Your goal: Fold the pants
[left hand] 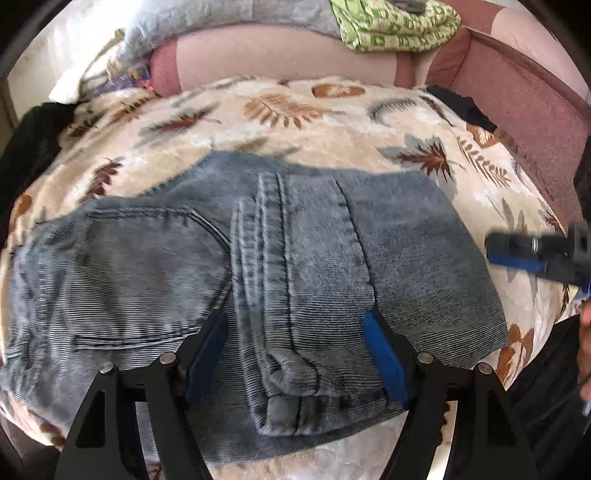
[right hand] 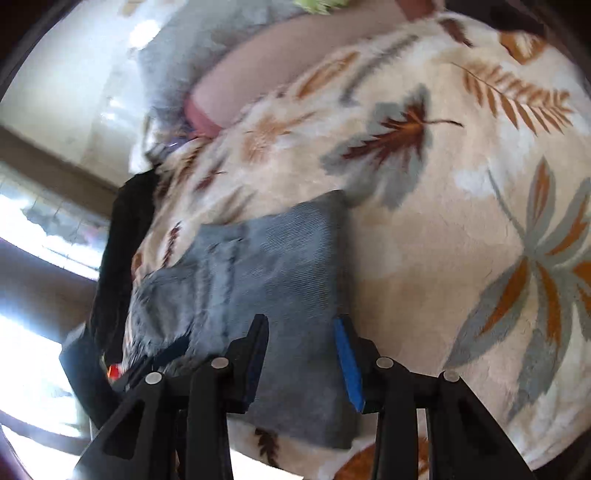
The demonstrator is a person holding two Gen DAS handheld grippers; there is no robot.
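Observation:
The blue jeans (left hand: 258,258) lie folded into a compact bundle on the leaf-patterned blanket (left hand: 280,110), back pocket at left and a thick seam running down the middle. My left gripper (left hand: 295,332) is open, its blue-padded fingers either side of the seam just above the denim. My right gripper (right hand: 301,325) is open and empty over the right end of the jeans (right hand: 266,273). It also shows at the right edge of the left wrist view (left hand: 532,251).
A pink sofa back (left hand: 280,59) runs behind the blanket, with a grey pillow (left hand: 207,26) and a green patterned cloth (left hand: 395,26) on top. Dark clothing (left hand: 33,147) lies at the blanket's left edge, and more dark cloth (left hand: 465,103) at the far right.

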